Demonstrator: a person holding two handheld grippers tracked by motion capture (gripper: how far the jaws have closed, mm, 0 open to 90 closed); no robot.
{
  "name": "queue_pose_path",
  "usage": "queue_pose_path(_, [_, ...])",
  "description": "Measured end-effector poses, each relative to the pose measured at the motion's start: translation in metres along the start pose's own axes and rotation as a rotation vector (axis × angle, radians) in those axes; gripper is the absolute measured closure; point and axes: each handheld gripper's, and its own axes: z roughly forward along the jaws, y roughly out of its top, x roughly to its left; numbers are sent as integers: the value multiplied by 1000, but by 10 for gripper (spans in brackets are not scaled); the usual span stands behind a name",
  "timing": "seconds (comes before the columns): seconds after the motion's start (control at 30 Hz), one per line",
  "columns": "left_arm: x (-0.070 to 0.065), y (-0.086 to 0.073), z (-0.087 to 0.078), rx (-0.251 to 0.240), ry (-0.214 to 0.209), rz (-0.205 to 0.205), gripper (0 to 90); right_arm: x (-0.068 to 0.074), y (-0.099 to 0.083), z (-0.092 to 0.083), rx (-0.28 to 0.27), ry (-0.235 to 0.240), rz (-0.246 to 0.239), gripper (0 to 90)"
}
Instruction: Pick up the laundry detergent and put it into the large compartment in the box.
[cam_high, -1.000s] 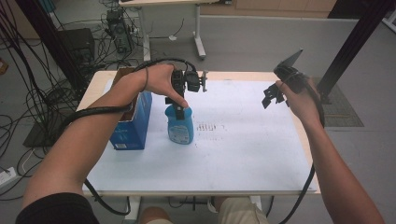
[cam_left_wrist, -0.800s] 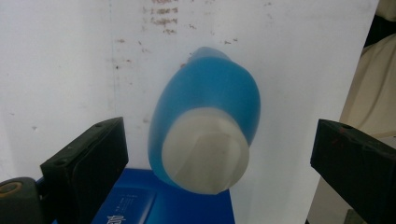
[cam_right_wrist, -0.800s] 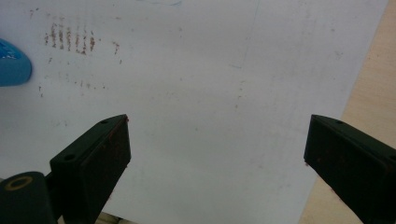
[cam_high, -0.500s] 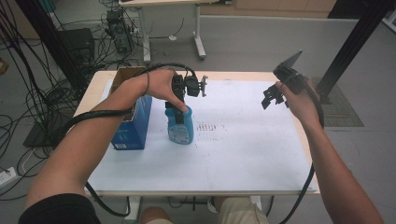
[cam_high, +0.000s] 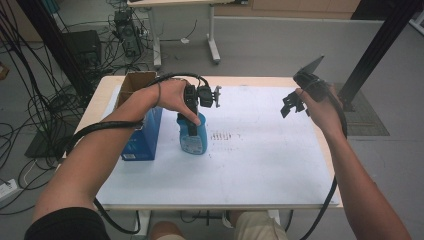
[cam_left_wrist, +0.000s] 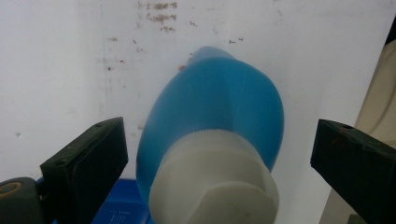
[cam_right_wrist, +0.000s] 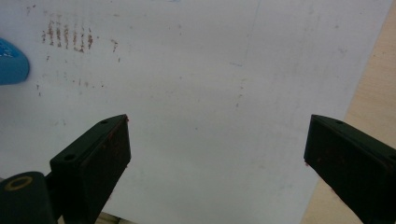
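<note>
A blue bottle (cam_high: 195, 143) with a white cap (cam_left_wrist: 215, 186) stands upright on the white sheet (cam_high: 260, 165) covering the table. My left gripper (cam_high: 192, 125) reaches down over the bottle's top. In the left gripper view the bottle (cam_left_wrist: 219, 102) sits between the two jaws, which stand wide apart on either side without touching it, so the left gripper (cam_left_wrist: 215, 154) is open. Off at the table's far right, my right gripper (cam_high: 290, 106) hangs above the sheet, open and with nothing in it (cam_right_wrist: 217, 149).
A blue carton (cam_high: 145, 132) with open brown flaps stands just left of the bottle. Rows of small brown marks (cam_high: 225, 136) stain the sheet to the bottle's right. The wooden table edge (cam_right_wrist: 373, 88) lies beyond the sheet. Cables and desk legs are on the floor behind.
</note>
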Motion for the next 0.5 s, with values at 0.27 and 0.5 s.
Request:
queue_pose_path(0.27, [-2,-1,2,-4,13,0,43,0,1,2,2,3,-3,75])
queue_pose_path(0.5, [-3,-1,6,-5,20,1,44,0,1,1,0,3,-1,75])
